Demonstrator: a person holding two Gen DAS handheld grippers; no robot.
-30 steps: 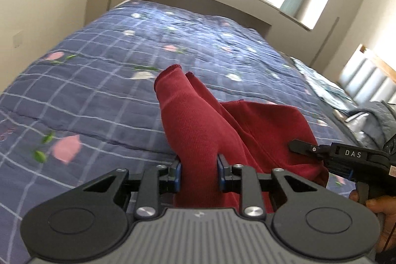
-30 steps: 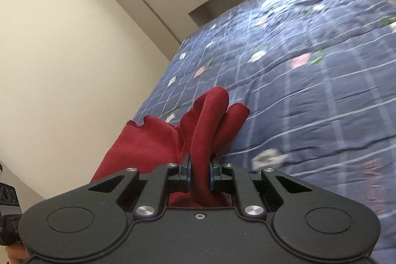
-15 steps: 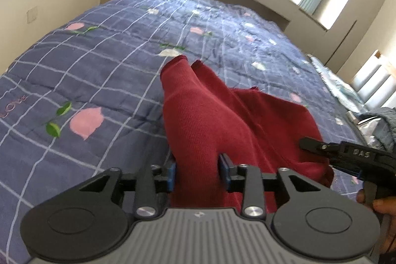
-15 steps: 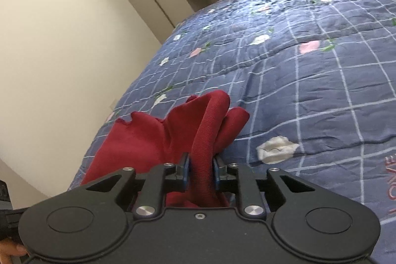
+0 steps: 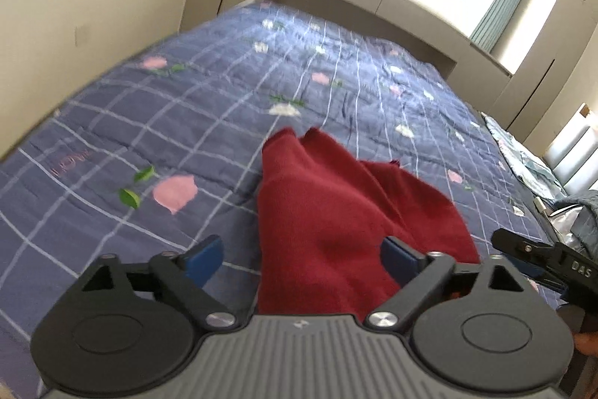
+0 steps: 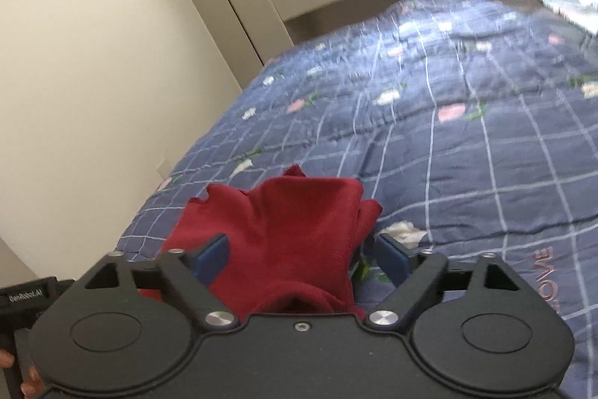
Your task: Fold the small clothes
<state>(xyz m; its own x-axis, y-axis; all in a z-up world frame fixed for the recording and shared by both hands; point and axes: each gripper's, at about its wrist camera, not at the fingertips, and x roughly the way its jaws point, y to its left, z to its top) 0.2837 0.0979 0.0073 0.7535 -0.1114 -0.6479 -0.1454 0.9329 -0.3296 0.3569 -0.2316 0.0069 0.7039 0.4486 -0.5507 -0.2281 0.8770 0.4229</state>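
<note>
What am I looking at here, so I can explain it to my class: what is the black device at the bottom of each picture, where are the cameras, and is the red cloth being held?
No robot: a person carries a hand-held two-finger gripper in each hand. Each picture comes from a wide-angle camera mounted on one gripper, looking forward along its fingers. One shows the left gripper, the other the right gripper. A red garment lies on a bed with a blue checked quilt printed with flowers. Both sets of jaws are opening: the cloth lies between the blue pads, which no longer press on it, so nothing is held. At the left view's right edge the other gripper shows.
</note>
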